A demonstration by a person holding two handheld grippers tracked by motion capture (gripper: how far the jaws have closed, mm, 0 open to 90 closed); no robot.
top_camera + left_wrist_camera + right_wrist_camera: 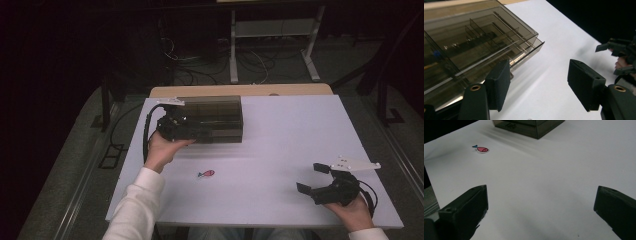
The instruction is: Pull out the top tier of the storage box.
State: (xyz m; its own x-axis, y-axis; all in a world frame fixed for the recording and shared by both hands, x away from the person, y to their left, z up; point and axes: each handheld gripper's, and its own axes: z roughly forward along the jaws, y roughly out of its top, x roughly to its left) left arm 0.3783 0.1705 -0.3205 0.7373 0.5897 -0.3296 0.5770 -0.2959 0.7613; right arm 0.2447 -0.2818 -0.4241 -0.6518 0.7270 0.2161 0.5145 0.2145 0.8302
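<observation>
A smoky see-through box (215, 119) with inner dividers stands at the back left of the white table (280, 145). My left gripper (186, 131) is at the box's near left end. In the left gripper view it (539, 85) stands open, one jaw close against the box (474, 45) at its lower front edge and the other over bare table. A small red fish with a blue tail (206, 174) lies flat near the table's middle front. My right gripper (311, 177) rests open at the front right, nothing between its jaws (541, 212). The fish (482, 149) and the box (529, 126) lie far ahead of it.
The person's other hand and gripper (621, 55) appear far off in the left gripper view. Beyond the table's wooden far edge (240, 90) are cables and a white stand's legs (272, 50) on the floor. Dark floor borders both sides.
</observation>
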